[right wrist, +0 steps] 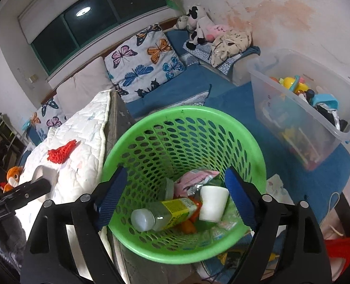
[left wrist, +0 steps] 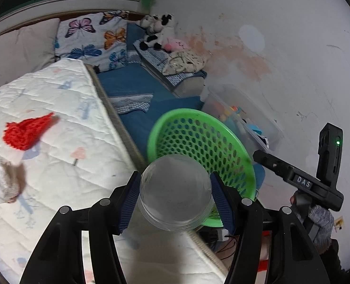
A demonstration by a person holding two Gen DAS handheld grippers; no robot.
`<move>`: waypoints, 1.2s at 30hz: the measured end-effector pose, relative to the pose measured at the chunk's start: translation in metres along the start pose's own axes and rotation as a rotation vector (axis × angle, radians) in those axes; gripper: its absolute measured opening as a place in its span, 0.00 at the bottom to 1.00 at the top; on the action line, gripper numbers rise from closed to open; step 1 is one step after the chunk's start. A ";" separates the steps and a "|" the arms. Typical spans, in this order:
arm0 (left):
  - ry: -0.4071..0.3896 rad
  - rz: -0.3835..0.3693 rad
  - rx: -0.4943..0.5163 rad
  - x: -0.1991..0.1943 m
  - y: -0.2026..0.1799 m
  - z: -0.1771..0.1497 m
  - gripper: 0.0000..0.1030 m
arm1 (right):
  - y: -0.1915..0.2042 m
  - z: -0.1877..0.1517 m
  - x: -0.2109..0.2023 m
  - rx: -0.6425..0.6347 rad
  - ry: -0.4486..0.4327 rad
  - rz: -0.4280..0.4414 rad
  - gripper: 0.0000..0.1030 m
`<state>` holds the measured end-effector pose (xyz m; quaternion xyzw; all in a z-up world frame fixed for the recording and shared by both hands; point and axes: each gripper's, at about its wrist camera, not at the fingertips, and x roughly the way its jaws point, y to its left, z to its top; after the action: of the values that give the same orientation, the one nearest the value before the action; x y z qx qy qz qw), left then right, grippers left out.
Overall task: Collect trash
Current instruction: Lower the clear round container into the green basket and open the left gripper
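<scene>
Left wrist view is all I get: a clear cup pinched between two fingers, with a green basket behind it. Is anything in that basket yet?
Observer: Yes. The right wrist view looks down into the green basket, and a bottle with a yellow-green label lies on its bottom.
Operator: Only that?
Observer: No, a white paper cup lies tipped beside the bottle, with a pink wrapper behind them.
Operator: What is the other gripper doing?
Observer: The right gripper is open and empty above the basket, while the left gripper holds the clear cup.
Operator: What is in that see-through box?
Observer: The plastic bin holds colourful toys.
</scene>
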<state>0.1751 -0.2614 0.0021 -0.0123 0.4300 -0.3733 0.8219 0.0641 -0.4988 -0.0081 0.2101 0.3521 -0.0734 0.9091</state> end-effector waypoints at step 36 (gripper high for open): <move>0.020 -0.012 0.018 0.046 -0.012 -0.001 0.63 | -0.010 -0.025 -0.019 0.002 -0.023 0.027 0.90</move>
<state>0.1836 -0.2985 -0.0270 -0.0040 0.4350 -0.3822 0.8153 0.0321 -0.4971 -0.0152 0.2147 0.3386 -0.0639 0.9139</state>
